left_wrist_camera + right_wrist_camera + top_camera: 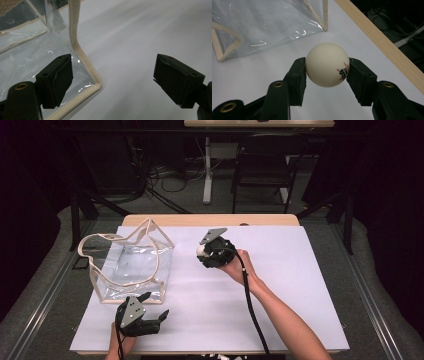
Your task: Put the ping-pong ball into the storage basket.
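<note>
At the near edge of the tabletop (280,320), around seven o'clock in the high view, the left gripper (156,306) is hovering with its fingers (56,80) spread wide apart and holding nothing. In the left gripper view they are straddling the near corner of the clear bag (131,270), whose cream-trimmed edge (86,65) is lying just inside the left-hand finger without being pinched. The bag is sitting at about nine to ten o'clock on the white tabletop, its soft walls sagging and its mouth gaping upward unevenly. Farther in, close to the centre and toward twelve o'clock, the right gripper (201,251) is being held by a hand (239,266) above the tabletop, and its fingers (297,77) are clamped on a white ball (327,64), one finger pressing each side. The ball, carrying a small red and black print, is lifted clear of the surface and is well apart from the bag, which is showing beyond it at eleven o'clock in the right gripper view. By my reading, the pickup is done and the work is roughly at its midpoint: the ball is secured but not yet carried over, the bag is not yet steadied or held open, and the drop into it is what remains. Beyond the far wooden rim, a dark chair (265,162) and loose floor cables (170,175) are sitting at twelve o'clock.
</note>
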{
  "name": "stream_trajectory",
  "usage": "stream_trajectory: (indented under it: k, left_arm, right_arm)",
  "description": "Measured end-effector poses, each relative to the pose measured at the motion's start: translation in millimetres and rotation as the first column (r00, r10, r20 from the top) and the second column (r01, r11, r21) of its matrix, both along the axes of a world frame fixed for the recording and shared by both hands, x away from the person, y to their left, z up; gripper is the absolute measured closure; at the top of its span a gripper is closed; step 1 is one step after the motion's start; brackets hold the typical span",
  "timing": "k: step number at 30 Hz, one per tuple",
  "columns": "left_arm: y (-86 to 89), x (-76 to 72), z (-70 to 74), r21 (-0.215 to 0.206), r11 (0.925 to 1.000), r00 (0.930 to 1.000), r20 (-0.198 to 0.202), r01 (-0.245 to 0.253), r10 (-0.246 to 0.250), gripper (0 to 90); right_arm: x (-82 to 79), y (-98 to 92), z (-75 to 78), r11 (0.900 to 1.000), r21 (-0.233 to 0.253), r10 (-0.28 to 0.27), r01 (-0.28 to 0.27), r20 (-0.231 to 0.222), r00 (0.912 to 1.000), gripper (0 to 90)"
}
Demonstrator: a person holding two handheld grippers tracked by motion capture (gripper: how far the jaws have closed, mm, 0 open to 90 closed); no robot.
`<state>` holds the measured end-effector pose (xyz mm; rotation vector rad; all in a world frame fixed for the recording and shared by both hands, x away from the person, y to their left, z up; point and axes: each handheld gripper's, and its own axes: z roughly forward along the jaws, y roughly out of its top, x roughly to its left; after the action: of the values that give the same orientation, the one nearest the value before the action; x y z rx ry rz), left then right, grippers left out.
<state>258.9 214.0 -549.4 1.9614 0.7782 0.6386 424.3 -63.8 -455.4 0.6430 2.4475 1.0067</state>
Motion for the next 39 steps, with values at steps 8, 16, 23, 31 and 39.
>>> stream_trajectory:
  k: [8, 16, 23, 31, 39]
  left_arm:
    - [-0.1, -0.1, 0.1, 0.001, 1.0, 1.0, 0.0, 0.0, 0.0, 16.3]
    - [0.4, -0.1, 0.2, 0.003, 1.0, 1.0, -0.001, -0.003, 0.003, 16.3]
    - [0.2, -0.2, 0.1, 0.0, 1.0, 1.0, 0.001, -0.002, 0.002, 16.3]
    - [-0.1, -0.3, 0.2, 0.0, 1.0, 1.0, 0.001, -0.002, 0.002, 16.3]
    - [-0.2, -0.4, 0.3, -0.001, 1.0, 1.0, 0.003, -0.002, 0.002, 16.3]
  right_arm:
    - [1.0, 0.7, 10.3, 1.0, -0.008, 0.003, -0.002, 0.013, 0.9999, 50.5]
    - [1.5, -0.6, 16.4, 1.0, 0.001, 0.003, -0.003, 0.012, 0.9999, 50.5]
    - [1.1, -0.6, 24.1, 1.0, -0.001, 0.004, -0.004, 0.02, 0.9998, 50.5]
    - [1.4, -2.0, 31.3, 1.0, -0.006, 0.002, -0.002, 0.029, 0.9996, 50.6]
    - [2.7, -2.2, 39.3, 1.0, -0.002, 0.001, -0.001, 0.034, 0.9994, 50.6]
